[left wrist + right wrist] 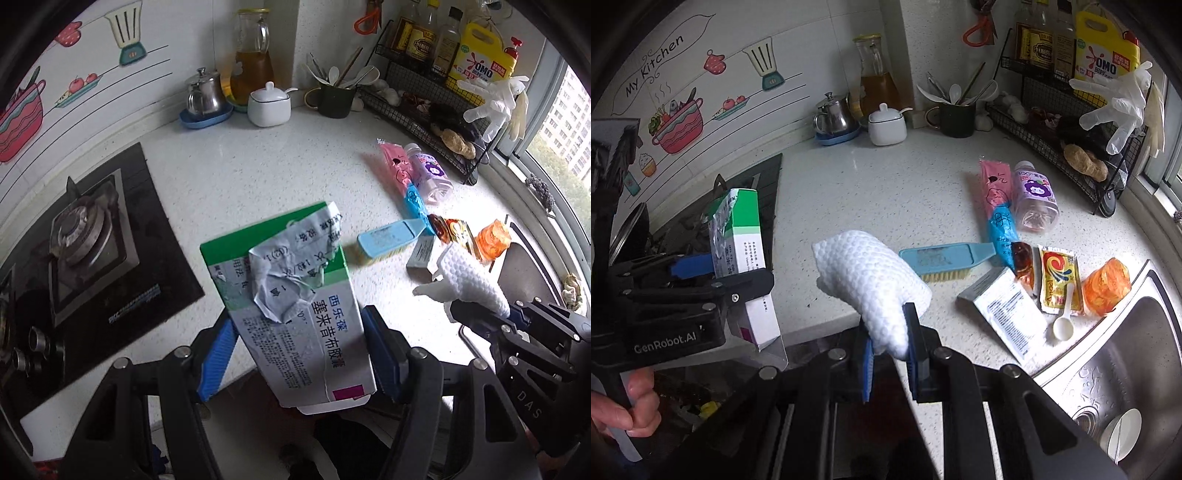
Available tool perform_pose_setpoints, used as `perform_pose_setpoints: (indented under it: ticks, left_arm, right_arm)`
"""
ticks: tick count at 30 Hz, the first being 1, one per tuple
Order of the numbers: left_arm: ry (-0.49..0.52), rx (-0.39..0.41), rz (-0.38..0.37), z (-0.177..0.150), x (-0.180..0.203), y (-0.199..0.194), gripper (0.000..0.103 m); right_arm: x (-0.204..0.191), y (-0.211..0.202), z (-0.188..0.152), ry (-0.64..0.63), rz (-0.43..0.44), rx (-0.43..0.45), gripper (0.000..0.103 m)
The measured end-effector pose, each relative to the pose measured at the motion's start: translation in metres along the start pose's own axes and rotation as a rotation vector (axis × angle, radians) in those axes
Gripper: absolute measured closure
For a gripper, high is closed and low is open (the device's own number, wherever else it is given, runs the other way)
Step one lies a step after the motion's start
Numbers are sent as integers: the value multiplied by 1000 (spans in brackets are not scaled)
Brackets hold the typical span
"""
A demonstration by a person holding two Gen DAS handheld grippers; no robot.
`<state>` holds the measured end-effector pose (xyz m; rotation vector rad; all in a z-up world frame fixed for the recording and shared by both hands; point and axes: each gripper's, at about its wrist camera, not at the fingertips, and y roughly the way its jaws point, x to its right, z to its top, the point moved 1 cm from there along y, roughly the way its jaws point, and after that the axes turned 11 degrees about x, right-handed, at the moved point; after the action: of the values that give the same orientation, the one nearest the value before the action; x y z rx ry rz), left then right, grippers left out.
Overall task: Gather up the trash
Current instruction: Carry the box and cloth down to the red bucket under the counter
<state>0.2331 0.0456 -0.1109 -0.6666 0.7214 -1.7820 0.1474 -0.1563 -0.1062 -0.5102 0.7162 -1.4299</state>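
Note:
My left gripper [299, 332] is shut on a green and white medicine box [295, 306] with a torn label, held above the counter's front edge; the box also shows in the right wrist view [742, 236]. My right gripper [890, 325] is shut on a white textured cloth [875, 280], seen in the left wrist view too [469, 277]. On the counter [868, 195] lie a pink and blue wrapper [997, 206], a clear plastic bottle [1034, 199], sauce packets [1056, 277], a white sachet [1008, 314], an orange wrapper [1108, 284] and a small white spoon [1063, 321].
A blue scrub brush [942, 258] lies mid-counter. A gas stove [85, 236] is at left, a steel sink [1115, 376] at right. A kettle [834, 114], oil jug [875, 81], sugar pot [886, 125], utensil mug [956, 114] and wire rack [1071, 122] line the back.

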Motion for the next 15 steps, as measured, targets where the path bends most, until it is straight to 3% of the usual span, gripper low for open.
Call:
perform_pose_setpoints:
  ticks: [7, 15]
  left_arm:
    - [6, -24, -13, -63, -24, -32, 39]
    - [18, -92, -26, -133, -34, -36, 38]
  right_arm:
    - [-43, -23, -49, -1, -20, -25, 90]
    - [-67, -27, -111, 28, -36, -100, 90]
